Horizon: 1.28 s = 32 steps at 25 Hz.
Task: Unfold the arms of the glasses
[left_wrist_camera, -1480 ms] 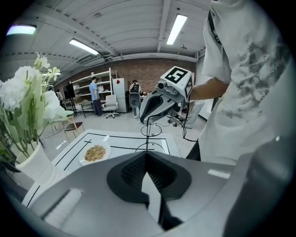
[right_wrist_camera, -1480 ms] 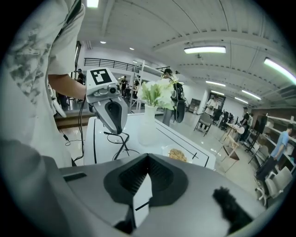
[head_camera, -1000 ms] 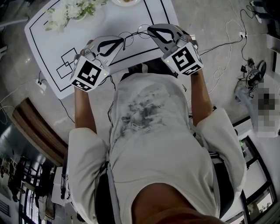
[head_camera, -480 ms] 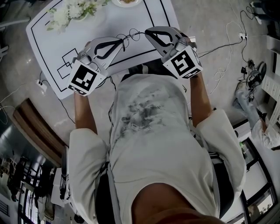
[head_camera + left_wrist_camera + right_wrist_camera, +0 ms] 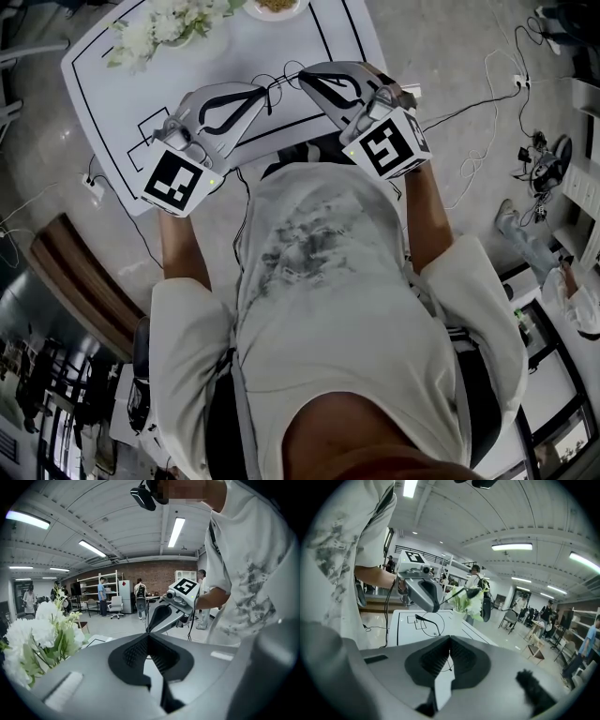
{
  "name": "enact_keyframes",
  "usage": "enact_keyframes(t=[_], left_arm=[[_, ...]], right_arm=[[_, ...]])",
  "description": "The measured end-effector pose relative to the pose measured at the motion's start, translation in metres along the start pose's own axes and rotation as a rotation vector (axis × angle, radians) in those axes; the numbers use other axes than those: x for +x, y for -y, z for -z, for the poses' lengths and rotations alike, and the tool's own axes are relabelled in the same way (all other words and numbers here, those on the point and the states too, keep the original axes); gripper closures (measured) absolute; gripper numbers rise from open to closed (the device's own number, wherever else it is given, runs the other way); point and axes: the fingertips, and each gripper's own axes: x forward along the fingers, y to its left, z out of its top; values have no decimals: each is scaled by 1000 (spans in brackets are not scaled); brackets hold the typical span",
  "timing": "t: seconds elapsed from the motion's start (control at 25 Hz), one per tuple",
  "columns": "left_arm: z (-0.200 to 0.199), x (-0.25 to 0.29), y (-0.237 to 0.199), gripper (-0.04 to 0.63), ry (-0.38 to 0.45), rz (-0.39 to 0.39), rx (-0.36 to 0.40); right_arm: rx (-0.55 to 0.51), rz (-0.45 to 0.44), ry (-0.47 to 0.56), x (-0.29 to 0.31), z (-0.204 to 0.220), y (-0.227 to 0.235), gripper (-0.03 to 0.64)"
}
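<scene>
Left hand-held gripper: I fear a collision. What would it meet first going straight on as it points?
Likely the right hand-held gripper, tip-on just beyond the glasses between them; depth is unclear.

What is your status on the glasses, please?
Left gripper shut on glasses; right gripper shut on them too. Glasses held between the tips, above the table. Nothing in the way.

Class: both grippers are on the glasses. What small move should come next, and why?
Probably hold the left gripper still and ease the right gripper outward to swing an arm open: both jaws are shut on the thin glasses, held above the table, tips close together.
</scene>
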Motion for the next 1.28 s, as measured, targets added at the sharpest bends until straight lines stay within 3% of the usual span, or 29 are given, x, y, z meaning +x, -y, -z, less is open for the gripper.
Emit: enact_keyframes(t=[0.28, 0.68, 0.84, 1.28], left_arm=[[-21, -16, 2, 589, 53, 22, 3], [-34, -29, 8, 589, 67, 74, 62], [-40, -32, 11, 589, 80, 102, 89], [-48, -38, 20, 589, 77, 166, 128]], right_arm=[[-62, -26, 49, -7, -33, 0, 601], [-164, -144, 50, -7, -49, -15, 600], [-202, -193, 35, -9, -52, -20, 538], [-319, -310, -42, -7, -52, -29, 538]])
